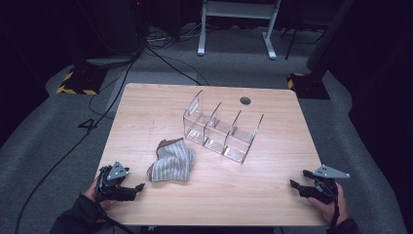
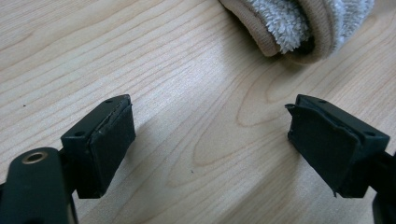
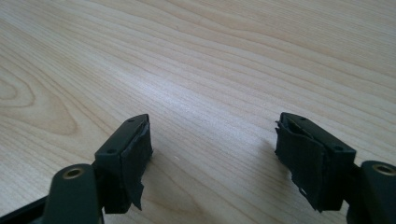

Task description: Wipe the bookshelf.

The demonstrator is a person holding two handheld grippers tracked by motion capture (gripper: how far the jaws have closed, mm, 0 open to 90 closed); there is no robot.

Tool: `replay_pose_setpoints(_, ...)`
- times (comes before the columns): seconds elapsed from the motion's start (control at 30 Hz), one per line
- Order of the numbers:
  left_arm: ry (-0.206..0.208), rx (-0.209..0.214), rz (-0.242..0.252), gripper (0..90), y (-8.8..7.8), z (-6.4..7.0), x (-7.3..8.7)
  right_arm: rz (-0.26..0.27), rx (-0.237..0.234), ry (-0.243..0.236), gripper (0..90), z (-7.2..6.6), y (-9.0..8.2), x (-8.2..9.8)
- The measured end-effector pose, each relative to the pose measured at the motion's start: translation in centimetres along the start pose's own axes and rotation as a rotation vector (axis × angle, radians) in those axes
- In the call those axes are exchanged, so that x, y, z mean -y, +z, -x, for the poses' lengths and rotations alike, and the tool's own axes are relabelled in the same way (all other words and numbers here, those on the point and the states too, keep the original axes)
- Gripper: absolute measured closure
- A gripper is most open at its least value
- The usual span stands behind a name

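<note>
A rolled grey striped sock (image 1: 170, 162) with a tan cuff lies on the wooden table (image 1: 272, 200), left of centre. In the left gripper view its fluffy inside and cuff (image 2: 289, 23) sit just beyond the jaws. My left gripper (image 1: 138, 189) (image 2: 210, 121) rests low at the front left corner, pointing at the sock, open with only bare wood between its pads. At the front right corner my right gripper (image 1: 298, 178) (image 3: 212, 135) is open over bare table, aimed toward the middle.
A clear acrylic organiser (image 1: 221, 129) with three upright compartments stands behind the sock near the table's centre. A round cable hole (image 1: 245, 101) lies at the back edge. Cables, stand bases and a white frame are on the grey floor beyond.
</note>
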State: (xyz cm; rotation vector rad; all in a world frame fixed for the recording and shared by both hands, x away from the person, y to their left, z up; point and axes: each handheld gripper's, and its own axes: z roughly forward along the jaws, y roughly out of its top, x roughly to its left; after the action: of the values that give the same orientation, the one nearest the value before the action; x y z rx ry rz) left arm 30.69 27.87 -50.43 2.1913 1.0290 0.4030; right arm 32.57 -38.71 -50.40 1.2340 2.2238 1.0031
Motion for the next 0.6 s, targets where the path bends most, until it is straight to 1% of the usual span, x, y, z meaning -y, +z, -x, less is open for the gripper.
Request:
replay_pose_setpoints(0.17, 0.004, -0.001, -0.002, 14.5, 0.01, -0.04, -0.04, -0.001, 0.000, 0.001, 27.2, 0.05, 0.03, -0.04)
replay_pose_setpoints(0.2, -0.002, -0.001, -0.001, 14.4, 0.03, -0.01, -0.03, -0.001, 0.000, 0.001, 27.1, 0.06, 0.04, -0.04)
replay_pose_setpoints(0.33, -0.002, -0.006, -0.003, 14.1, 0.05, 0.01, -0.07, -0.001, 0.000, 0.001, 27.2, 0.07, 0.04, -0.05)
replay_pose_setpoints(0.43, -0.011, -0.008, -0.005, 13.3, 0.12, 0.05, -0.11, 0.000, -0.001, 0.001, 27.2, 0.08, 0.05, -0.05)
replay_pose_setpoints(0.6, -0.014, -0.010, -0.006, 12.1, 0.19, 0.06, -0.17, 0.000, -0.001, 0.002, 27.2, 0.10, 0.05, -0.05)
